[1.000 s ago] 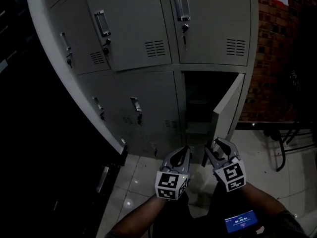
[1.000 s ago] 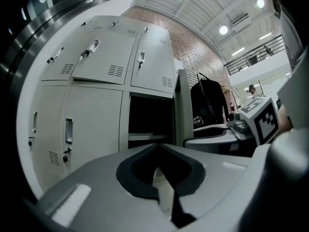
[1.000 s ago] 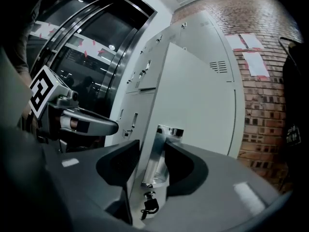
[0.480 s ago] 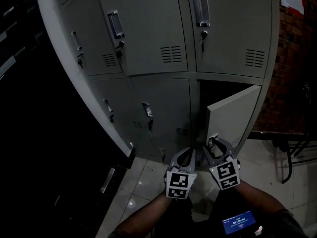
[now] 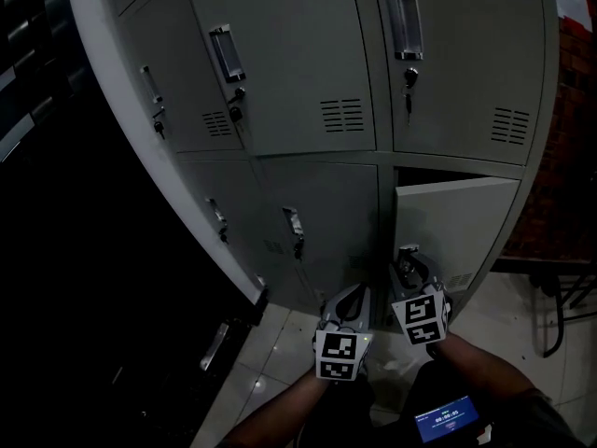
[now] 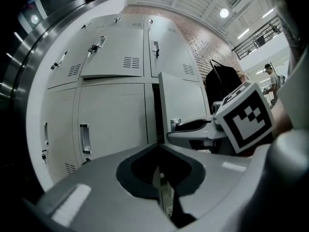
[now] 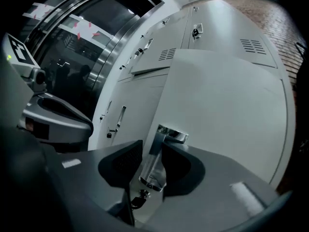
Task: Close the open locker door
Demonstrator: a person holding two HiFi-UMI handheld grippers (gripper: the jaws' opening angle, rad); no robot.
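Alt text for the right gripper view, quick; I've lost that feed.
The right gripper has its jaws astride the chrome handle on the open locker door, closing on it with a gap at the left pad. Closed lockers recede behind; the left gripper sits at the left edge.

The locker door (image 5: 455, 222) is smooth, matt grey painted metal, and its handle (image 7: 157, 161) is glossy chrome. Glossy floor tiles (image 5: 280, 339) lie at six o'clock, a rough brick wall (image 5: 571, 82) at three o'clock.

Head view's dim, blackness swallowing the left. Ceiling lamps (image 6: 224, 12) glare in my left gripper view; locker door (image 7: 227, 105) reads pale, edges bulging fisheye.
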